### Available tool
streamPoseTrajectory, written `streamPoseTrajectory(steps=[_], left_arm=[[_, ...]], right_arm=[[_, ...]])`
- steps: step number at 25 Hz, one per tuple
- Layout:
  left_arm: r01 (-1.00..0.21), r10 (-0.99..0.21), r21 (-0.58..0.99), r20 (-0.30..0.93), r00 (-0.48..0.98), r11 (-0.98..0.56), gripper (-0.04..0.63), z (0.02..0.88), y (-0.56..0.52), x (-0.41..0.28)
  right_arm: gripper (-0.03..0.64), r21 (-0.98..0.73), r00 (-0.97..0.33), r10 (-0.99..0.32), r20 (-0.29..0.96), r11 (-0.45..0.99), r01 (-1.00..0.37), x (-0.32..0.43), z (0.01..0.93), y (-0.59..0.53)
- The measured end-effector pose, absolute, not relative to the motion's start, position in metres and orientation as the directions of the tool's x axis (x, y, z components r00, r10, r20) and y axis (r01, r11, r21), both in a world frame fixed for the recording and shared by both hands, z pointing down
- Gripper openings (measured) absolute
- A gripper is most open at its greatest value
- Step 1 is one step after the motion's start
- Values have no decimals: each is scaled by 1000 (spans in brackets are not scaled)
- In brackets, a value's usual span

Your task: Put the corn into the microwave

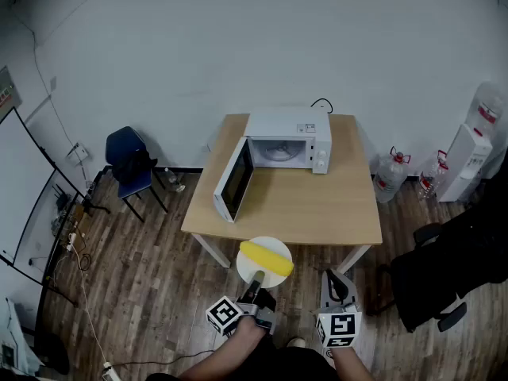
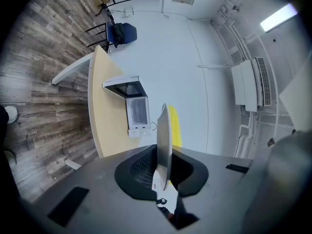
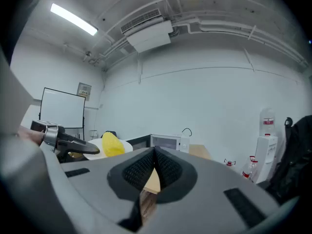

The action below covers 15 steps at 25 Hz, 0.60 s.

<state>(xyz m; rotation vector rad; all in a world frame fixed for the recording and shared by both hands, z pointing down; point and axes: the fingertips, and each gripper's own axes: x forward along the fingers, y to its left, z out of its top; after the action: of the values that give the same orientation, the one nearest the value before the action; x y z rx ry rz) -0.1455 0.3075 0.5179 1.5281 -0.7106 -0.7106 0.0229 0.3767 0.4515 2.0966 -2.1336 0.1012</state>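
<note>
Left gripper (image 2: 164, 172): the jaws are standing almost together, clamping the near rim of a white plate (image 2: 163, 130), and the ribbed pads (image 2: 142, 172) are pressing on both faces of that rim. The corn (image 2: 176, 126), a yellow cob, is lying loose on the plate's upper face, just beyond the fingertips and apart from them. The gripper is gripping the plate, not the cob.

Right gripper (image 3: 154, 156): the jaws are meeting pad to pad with nothing between them. It is hanging beside the left gripper and carrying nothing.

Surroundings: the plate is hanging in front of the near edge of a wooden table (image 1: 317, 205). At the table's far side a white microwave (image 1: 287, 144) is standing with its door (image 1: 235, 179) swung open to the left. The corn is well apart from the open cavity.

Handling (judged): the cob is probably light and firm, but it is rounded and sitting unsecured on a smooth surface, so it is likely to roll if the plate tilts. The plate looks stiff and may be breakable. The rim grip is probably the sensible hold, provided the plate is travelling level.
</note>
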Motion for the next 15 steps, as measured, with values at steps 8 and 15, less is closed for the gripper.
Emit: streamPoseTrajectory(steps=[8,15], left_arm=[[-27,-782,997,-42,622,-75,29,521,319,-141],[-11,-779,997,-50,625,-74,29,519,320,-135]], right_arm=[[60,71,-15,-993,114,23,-997,26,445,393],[60,33,-32,-993,117,36,-999,29,454,396]])
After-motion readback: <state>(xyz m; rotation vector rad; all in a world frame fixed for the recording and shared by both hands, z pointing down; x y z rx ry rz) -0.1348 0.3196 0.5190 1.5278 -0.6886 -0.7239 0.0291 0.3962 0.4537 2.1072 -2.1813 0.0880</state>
